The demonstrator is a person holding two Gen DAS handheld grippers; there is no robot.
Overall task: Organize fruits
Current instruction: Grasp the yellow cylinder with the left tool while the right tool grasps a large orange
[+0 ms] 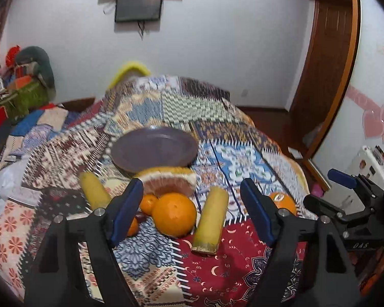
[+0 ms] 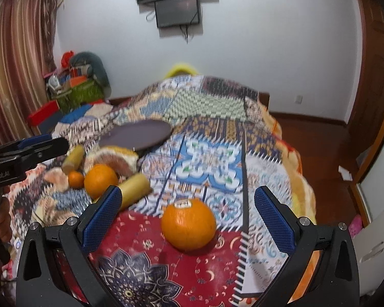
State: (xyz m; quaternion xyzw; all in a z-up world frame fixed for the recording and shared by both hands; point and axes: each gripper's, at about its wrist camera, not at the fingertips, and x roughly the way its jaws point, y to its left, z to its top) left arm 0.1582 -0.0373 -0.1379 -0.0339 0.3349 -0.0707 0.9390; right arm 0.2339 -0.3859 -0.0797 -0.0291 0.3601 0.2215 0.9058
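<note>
Oranges on both sides, and we take the purple plate (image 1: 153,148) as our landmark on the patchwork quilt (image 2: 212,158), which looks to be spread over a bed. Our left gripper (image 1: 192,209) has its jaws spread wide, nothing between the pads, and the big orange (image 1: 174,215) lies dead ahead of the gap, on the near side of the plate. It's round, so no long axis to worry about. Between it and the plate lies the grapefruit wedge (image 1: 169,181); a small mandarin (image 1: 148,203) touches the orange on its left, and two yellow cylinders (image 1: 210,217) flank the cluster, the right-hand one pointing lengthwise toward us.

Over to our right gripper (image 2: 189,217): jaws also wide apart, empty, and the stickered orange (image 2: 189,226) lies squarely between them, well apart from the plate, near side and to the right.

Each hand looks lined up on its own fruit. The right seems the closer of the two; the plate lies ahead and to the left of it.
</note>
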